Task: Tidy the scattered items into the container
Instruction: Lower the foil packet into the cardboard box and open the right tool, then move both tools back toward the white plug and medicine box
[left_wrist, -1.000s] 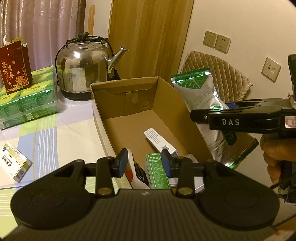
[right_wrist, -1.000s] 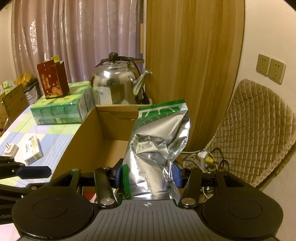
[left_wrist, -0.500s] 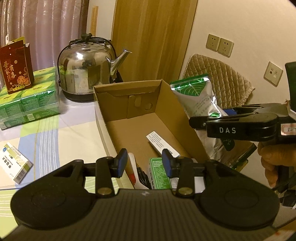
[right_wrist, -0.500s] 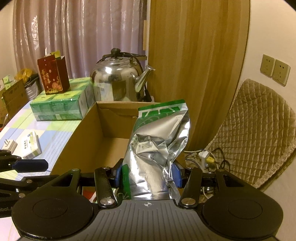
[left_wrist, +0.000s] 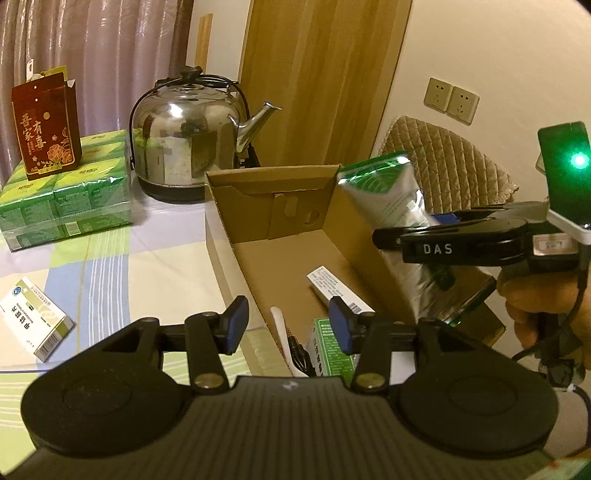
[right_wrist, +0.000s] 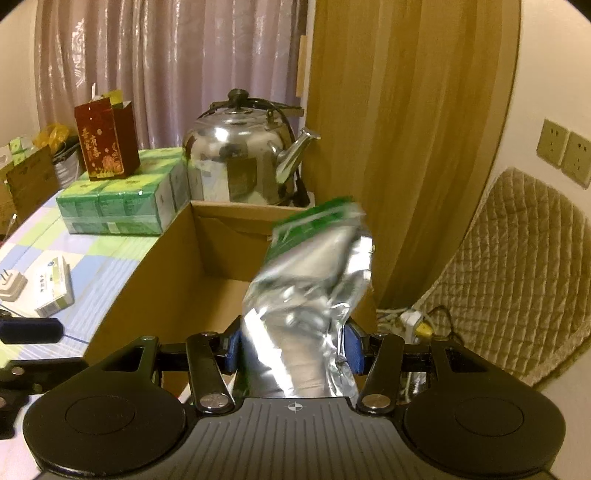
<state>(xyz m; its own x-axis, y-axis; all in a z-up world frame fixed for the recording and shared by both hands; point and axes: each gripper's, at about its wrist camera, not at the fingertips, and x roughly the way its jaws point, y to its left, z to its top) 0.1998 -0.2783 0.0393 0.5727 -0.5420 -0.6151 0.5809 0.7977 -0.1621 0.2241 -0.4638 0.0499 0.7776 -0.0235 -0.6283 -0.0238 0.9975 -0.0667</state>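
An open cardboard box (left_wrist: 280, 258) lies on the table, holding a white carton (left_wrist: 332, 286), a green carton (left_wrist: 328, 350) and a white utensil (left_wrist: 282, 336). My left gripper (left_wrist: 288, 321) hovers over its near end, its jaws opening with nothing between them. My right gripper (right_wrist: 293, 347) hangs over the box's right wall (right_wrist: 155, 280). Its jaws are opening, and a silver-and-green foil pouch (right_wrist: 314, 280) stands between them, blurred and tipping left. The left wrist view shows that pouch (left_wrist: 391, 199) beside the right gripper (left_wrist: 384, 236). A medicine box (left_wrist: 35, 323) lies loose on the tablecloth.
A steel kettle (left_wrist: 188, 144) stands behind the box. Wrapped green tissue packs (left_wrist: 70, 195) carry a red gift bag (left_wrist: 44, 125) at the back left. A white plug adapter (right_wrist: 13, 288) sits near the medicine box. A quilted chair cushion (right_wrist: 517, 266) and a power strip (right_wrist: 413, 321) are to the right.
Both grippers' jaws have widened. The foil pouch, upright and sharp before, now leans left and is blurred. The right gripper has shifted slightly across the box.
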